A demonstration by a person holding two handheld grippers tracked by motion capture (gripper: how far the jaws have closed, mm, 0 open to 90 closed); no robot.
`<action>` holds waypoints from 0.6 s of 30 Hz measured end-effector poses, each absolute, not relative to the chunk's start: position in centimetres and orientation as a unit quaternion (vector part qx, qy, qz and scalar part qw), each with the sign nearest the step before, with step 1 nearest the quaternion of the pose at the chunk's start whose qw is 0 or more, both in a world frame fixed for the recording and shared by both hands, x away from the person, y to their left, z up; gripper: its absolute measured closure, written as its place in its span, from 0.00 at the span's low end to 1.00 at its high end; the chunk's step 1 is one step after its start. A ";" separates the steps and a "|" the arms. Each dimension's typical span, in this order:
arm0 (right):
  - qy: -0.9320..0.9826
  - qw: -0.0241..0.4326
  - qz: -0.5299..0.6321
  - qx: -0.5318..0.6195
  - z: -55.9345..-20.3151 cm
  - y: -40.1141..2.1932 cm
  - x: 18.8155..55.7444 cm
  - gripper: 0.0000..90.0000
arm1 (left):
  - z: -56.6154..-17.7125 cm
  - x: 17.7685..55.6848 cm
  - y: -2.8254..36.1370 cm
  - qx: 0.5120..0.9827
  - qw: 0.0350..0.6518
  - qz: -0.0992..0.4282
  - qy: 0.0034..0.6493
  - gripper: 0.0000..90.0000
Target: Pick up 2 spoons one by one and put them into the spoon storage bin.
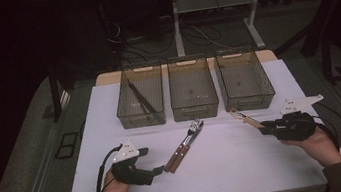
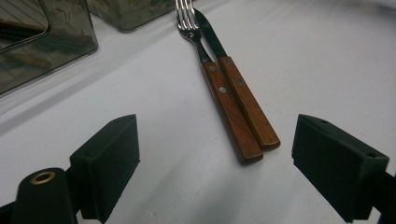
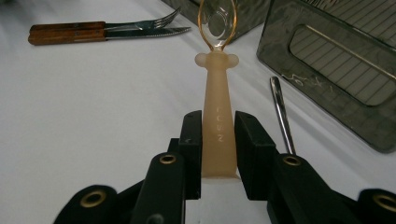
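A fork (image 1: 188, 137) and a knife (image 1: 184, 149), both with wooden handles, lie side by side in the middle of the white table (image 1: 229, 168). My left gripper (image 1: 161, 169) rests just left of their handle ends. In the left gripper view its jaws (image 2: 217, 135) stand open, with the fork (image 2: 224, 98) and knife (image 2: 247, 105) lying ahead between them, untouched. My right gripper (image 1: 262, 126) is shut on a spoon (image 1: 242, 117) and holds it above the table near the right bin. The spoon (image 3: 217, 116) has a beige handle and a clear, amber-rimmed bowl pointing away from me.
Three smoky see-through bins stand in a row at the back: left (image 1: 141, 119), middle (image 1: 195, 110), right (image 1: 250, 101). The left one holds dark slim utensils (image 1: 141, 100). A thin metal rod (image 3: 280, 112) lies on the table beside the right gripper, near the right bin (image 3: 327, 88).
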State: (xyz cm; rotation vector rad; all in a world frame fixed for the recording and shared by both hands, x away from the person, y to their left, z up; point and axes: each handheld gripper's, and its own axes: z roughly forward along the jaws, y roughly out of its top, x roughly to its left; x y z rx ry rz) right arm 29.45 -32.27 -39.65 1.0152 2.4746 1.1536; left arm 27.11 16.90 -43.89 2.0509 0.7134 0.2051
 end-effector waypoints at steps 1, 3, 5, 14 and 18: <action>0.843 0.113 0.394 0.347 -39.6 -32.2 29.6 0.82 | -43.9 27.1 16.9 0.834 0.462 0.083 0.290 0.15; 0.842 0.113 0.398 0.346 -39.5 -32.0 29.8 0.82 | -43.9 27.1 16.9 0.835 0.461 0.084 0.289 0.15; 0.841 0.114 0.399 0.346 -39.4 -31.8 30.0 0.82 | -43.9 27.1 16.8 0.836 0.460 0.084 0.287 0.15; 0.839 0.114 0.408 0.342 -39.0 -30.3 31.0 0.82 | -43.9 27.1 16.8 0.837 0.459 0.084 0.286 0.15; 0.837 0.115 0.416 0.338 -38.7 -29.7 31.6 0.82 | -43.9 27.1 16.8 0.837 0.459 0.084 0.286 0.15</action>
